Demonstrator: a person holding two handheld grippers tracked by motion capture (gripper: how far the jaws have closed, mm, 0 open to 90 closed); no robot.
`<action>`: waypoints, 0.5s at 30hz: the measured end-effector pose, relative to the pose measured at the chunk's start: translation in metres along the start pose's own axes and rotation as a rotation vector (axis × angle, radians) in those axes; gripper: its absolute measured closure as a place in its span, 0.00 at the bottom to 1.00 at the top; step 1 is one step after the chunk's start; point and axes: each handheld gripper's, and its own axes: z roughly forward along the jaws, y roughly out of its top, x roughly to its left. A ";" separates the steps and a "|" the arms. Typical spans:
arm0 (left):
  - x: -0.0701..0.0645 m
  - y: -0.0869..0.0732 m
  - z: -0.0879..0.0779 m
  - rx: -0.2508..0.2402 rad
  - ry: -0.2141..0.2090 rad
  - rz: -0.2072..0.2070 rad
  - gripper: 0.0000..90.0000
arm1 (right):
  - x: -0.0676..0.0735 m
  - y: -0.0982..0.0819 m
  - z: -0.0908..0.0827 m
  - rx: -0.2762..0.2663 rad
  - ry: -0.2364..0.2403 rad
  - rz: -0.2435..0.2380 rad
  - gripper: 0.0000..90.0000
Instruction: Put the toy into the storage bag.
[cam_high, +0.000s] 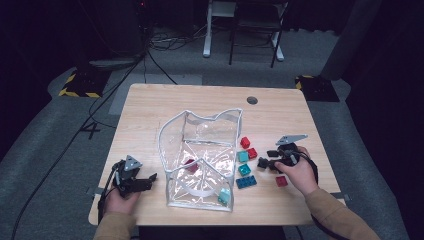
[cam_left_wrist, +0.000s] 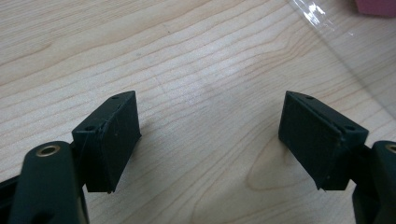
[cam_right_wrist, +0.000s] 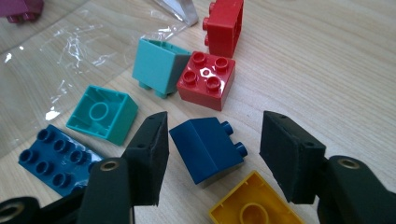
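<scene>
In the right gripper view my right gripper (cam_right_wrist: 215, 133) hangs low over the table, jaws on either side of a dark blue brick (cam_right_wrist: 203, 149) that lies on its side. A gap shows between the brick's studs and one pad, so the jaws are open. Around it lie a yellow brick (cam_right_wrist: 252, 207), a red brick (cam_right_wrist: 207, 79), a second red brick (cam_right_wrist: 225, 25), two teal bricks (cam_right_wrist: 156, 65) (cam_right_wrist: 102, 113) and a blue flat brick (cam_right_wrist: 49, 158). My left gripper (cam_left_wrist: 210, 116) rests open over bare wood, nothing between its pads.
A clear plastic bag (cam_high: 200, 150) stands open in the middle of the wooden table (cam_high: 150, 110), holding a maroon brick (cam_high: 190, 165) and a teal brick (cam_high: 224, 196). One more red brick (cam_high: 281, 181) lies by the right hand. The left gripper (cam_high: 145, 181) is left of the bag.
</scene>
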 end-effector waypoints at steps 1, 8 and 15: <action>0.000 0.000 0.000 -0.002 0.002 -0.001 0.23 | 0.000 0.000 0.001 0.007 0.000 -0.006 0.48; 0.000 0.000 0.000 -0.002 0.002 0.000 0.23 | -0.004 -0.001 0.013 0.040 -0.020 -0.010 0.53; 0.000 0.000 0.000 -0.002 0.002 0.001 0.23 | -0.007 -0.002 0.017 0.060 -0.049 -0.020 0.62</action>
